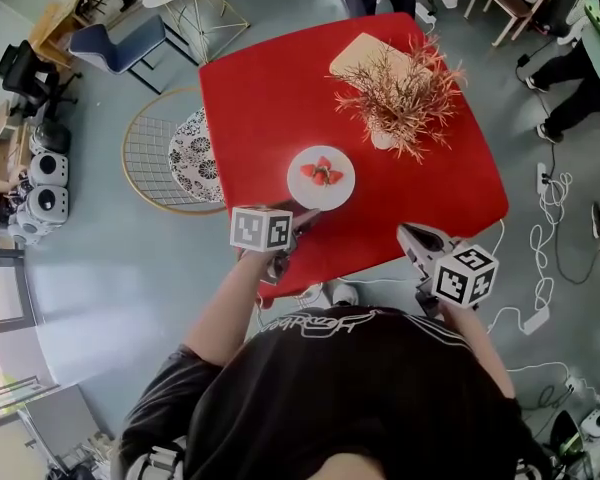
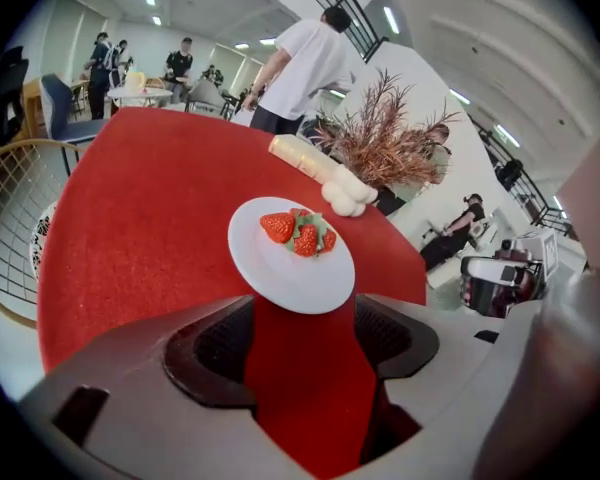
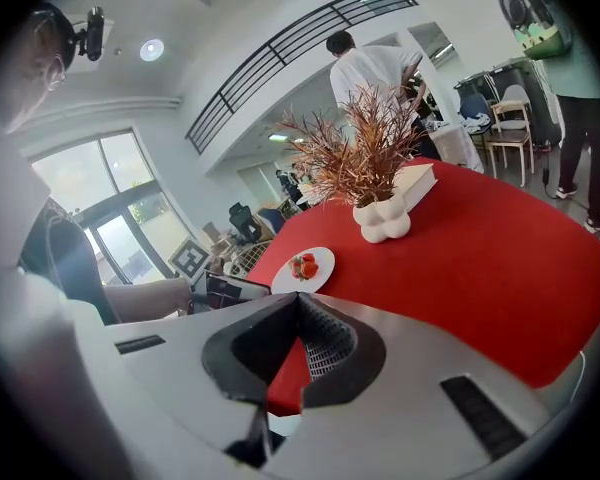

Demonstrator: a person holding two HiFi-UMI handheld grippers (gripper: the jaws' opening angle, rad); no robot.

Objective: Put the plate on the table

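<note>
A white plate (image 1: 320, 177) with strawberries on it rests flat on the red table (image 1: 270, 98), towards the near edge. My left gripper (image 1: 305, 216) is just short of the plate's near rim and open. In the left gripper view the plate (image 2: 291, 256) lies right ahead of the wide gap of the left gripper (image 2: 300, 333), and only red tabletop shows between the jaws. My right gripper (image 1: 406, 232) hovers by the table's near right edge, apart from the plate. In its own view the right gripper (image 3: 293, 303) is shut and empty, with the plate (image 3: 303, 269) far ahead.
A dried plant in a white vase (image 1: 395, 103) stands behind the plate, with a pale book (image 1: 360, 53) beyond it. A wire chair (image 1: 165, 150) sits left of the table. A person stands at the far side. Cables (image 1: 552, 208) lie on the floor at right.
</note>
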